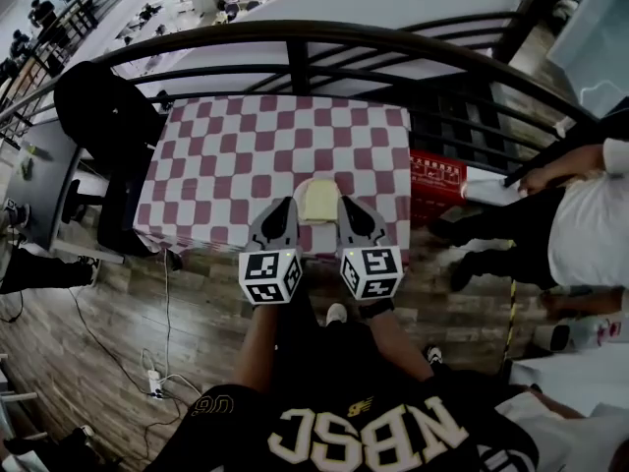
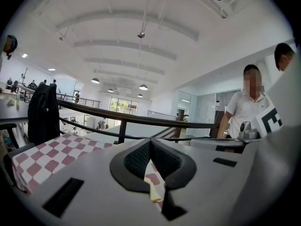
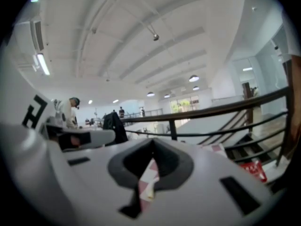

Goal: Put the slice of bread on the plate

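A pale slice of bread [image 1: 318,203] lies on a white plate [image 1: 316,180] near the front edge of the red-and-white checked table [image 1: 236,146]. My left gripper [image 1: 286,206] hovers just left of the bread and my right gripper [image 1: 345,205] just right of it, both raised above the table edge. The tips of both grippers' jaws meet with nothing between them. In the left gripper view, below the shut gripper [image 2: 150,142], a sliver of the bread [image 2: 153,192] shows against the cloth. The right gripper view shows the same under its shut gripper [image 3: 153,146].
A black railing [image 1: 295,37] curves behind the table. A black chair with a dark jacket [image 1: 103,116] stands at the table's left. A red box [image 1: 435,180] sits at the right, beside a person in a white shirt [image 1: 585,229]. A cable [image 1: 162,323] runs across the wooden floor.
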The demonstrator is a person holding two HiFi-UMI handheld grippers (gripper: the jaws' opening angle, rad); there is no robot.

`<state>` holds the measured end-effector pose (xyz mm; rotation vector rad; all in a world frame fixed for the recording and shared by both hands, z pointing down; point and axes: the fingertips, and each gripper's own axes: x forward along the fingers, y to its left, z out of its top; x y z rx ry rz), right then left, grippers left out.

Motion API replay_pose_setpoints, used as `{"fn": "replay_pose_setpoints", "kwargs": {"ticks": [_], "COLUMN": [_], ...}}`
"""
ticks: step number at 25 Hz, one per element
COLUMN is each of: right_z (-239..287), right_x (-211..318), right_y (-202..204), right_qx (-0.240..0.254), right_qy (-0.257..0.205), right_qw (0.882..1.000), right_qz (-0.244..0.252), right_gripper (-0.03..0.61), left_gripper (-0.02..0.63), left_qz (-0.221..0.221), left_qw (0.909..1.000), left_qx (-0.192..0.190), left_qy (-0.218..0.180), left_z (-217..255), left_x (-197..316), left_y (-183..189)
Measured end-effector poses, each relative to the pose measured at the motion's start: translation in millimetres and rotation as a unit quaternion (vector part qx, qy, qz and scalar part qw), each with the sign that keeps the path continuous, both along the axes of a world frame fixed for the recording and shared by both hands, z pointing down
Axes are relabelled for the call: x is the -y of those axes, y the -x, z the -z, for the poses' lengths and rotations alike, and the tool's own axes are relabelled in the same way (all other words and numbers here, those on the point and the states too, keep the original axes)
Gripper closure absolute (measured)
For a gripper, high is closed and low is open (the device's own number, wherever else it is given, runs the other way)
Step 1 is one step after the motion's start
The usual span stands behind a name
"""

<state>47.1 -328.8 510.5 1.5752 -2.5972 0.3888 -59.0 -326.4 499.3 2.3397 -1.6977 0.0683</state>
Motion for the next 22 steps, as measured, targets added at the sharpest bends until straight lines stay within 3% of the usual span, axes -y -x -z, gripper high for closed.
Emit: {"fn": "replay_pose_setpoints", "kwargs": {"ticks": [8,22], "right_z": [49,50], "right_x": [-26,-38], "right_y": [-16,-14], "right_qx": [-0.041,-0.038], "right_qy": [-0.074,-0.072], "right_qw": [0.996,0.996], "right_qz": [-0.017,-0.021], "right_gripper": [0.565,0.565], "left_gripper": [0.595,0.595], "left_qz": [-0.009,-0.011], "left_qw": [0.9983,0.9981], "left_qx": [0.009,0.011], "left_qy": [-0.057,-0.060], "left_z": [40,42], "left_x": [-22,-40], "left_y": [-18,-19]}}
